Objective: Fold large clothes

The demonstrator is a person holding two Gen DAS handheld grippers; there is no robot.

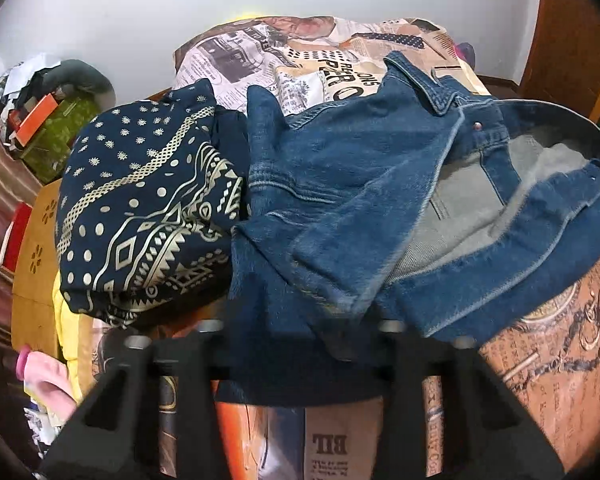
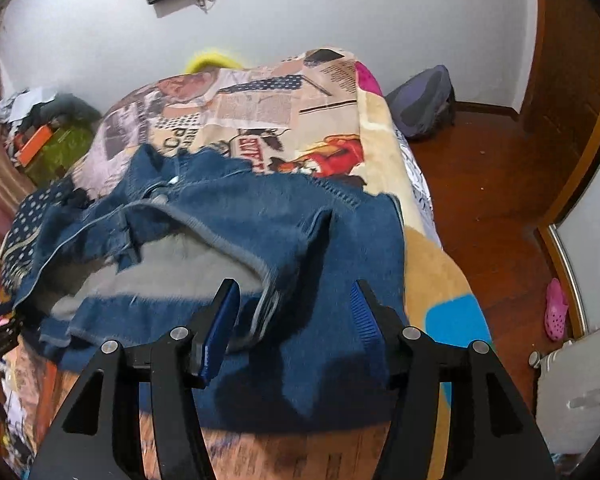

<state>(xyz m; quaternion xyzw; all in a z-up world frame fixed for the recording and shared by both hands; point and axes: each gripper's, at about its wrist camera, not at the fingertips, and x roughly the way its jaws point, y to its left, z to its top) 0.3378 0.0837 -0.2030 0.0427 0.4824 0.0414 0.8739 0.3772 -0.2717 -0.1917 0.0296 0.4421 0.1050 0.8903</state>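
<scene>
**Left wrist view**
- We count one denim jacket (image 1: 340,168), one folded navy garment with a pale print (image 1: 140,200) and one printed blanket (image 1: 540,360) that covers the bed.
- The jacket lies crumpled on the blanket, collar away from the camera, with its grey lining turned up on the right.
- The navy garment lies just left of the jacket and touches it.
- The near edge of the jacket drapes over the left gripper (image 1: 296,340). Its two fingers are hidden under the denim, so we cannot tell how far apart they stand or whether they grip the cloth.
- One green box (image 1: 60,136) stands on the floor at far left with an orange box on top. What is inside the green box cannot be made out.

**Right wrist view**
- We count one denim jacket (image 2: 260,208), one backpack (image 2: 424,100) on the floor beside the bed, and one pink clog (image 2: 556,312) on the wooden floor.
- The right gripper (image 2: 292,312) holds its two blue pads (image 2: 220,316) well apart, and it grips nothing.
- The jacket lies directly under and ahead of this gripper. A raised fold of its hem stands between the pads, nearer the left one, and neither pad presses on it.
- The navy garment (image 2: 24,216) shows at the far left edge of the jacket.
</scene>
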